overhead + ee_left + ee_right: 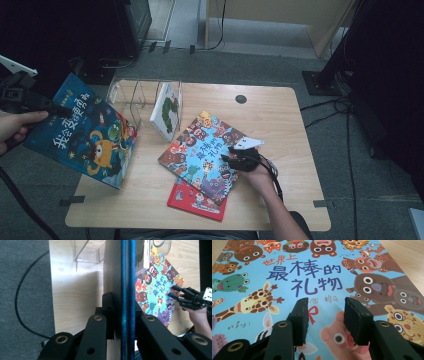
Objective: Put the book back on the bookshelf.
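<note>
Holding: the left gripper (47,107) has its jaws clamped on the top edge of a dark blue picture book (85,132), which hangs tilted over the left edge of the surface (280,115), its cover with the orange monster facing up toward the room.
Left gripper view: the blue book (127,290) runs edge-on straight up between the two black jaws, a pad pressed to each face.
Left hand: a hand (14,127) grips the tool at the far left, off the surface.
Right gripper: the right gripper (231,152) rests low over the light blue animal book (205,152), pointing left across its cover.
Right jaws: apart, with nothing between them; in the right gripper view the two pads (352,317) stand just above the cover (312,277), near the pink pig and the title.
Animal book: lies flat near the middle of the surface, turned at an angle, on top of a red book (192,200) whose lower corner sticks out toward the near edge.
Rack: a clear book rack (127,95) stands at the back left of the surface, with a white book (167,110) leaning upright in its right end.
</note>
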A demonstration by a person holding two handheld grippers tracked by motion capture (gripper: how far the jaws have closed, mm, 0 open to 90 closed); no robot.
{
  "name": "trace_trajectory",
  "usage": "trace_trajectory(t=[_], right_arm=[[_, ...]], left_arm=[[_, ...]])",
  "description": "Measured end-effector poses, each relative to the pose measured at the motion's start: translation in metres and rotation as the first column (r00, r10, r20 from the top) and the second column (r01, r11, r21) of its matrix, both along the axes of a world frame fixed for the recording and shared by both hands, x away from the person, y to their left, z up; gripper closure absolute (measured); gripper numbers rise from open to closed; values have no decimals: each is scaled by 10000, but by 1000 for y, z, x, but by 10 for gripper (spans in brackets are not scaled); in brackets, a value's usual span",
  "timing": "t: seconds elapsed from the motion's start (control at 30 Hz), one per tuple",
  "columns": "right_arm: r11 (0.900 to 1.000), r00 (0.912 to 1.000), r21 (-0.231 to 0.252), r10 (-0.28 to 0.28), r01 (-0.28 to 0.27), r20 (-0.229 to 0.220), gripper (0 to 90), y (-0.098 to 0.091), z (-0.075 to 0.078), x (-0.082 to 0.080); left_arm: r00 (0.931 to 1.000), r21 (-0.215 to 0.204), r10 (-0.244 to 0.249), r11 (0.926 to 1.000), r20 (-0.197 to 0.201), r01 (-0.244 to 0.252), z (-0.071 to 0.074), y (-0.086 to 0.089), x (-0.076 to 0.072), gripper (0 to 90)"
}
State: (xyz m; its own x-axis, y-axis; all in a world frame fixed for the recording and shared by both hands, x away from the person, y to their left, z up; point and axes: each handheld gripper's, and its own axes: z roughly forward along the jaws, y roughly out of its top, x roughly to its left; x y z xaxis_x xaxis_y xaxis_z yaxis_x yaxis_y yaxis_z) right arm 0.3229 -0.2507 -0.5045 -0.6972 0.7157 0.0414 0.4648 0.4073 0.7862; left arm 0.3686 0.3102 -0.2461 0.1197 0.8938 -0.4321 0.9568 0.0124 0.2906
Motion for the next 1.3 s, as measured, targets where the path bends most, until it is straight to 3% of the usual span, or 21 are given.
trace_trajectory(t=[0.17,0.5,1.07,1.3], right_arm=[[10000,10000,-3,14,-14,10,551,0,0,0],[10000,10000,6,-18,18,24,549,1,0,-1],[9998,9998,-131,-176,177,98,543,3,0,-2],[9995,9996,-138,-271,272,88,545,5,0,-2]], left_arm=[[9992,-160,381,9992,102,-380,5,8,6,825],[9981,150,572,9982,231,-576,14,8,21,823],[9943,-237,984,9950,406,-975,1,5,76,826],[9931,-192,1047,9944,521,-1038,-3,3,96,825]])
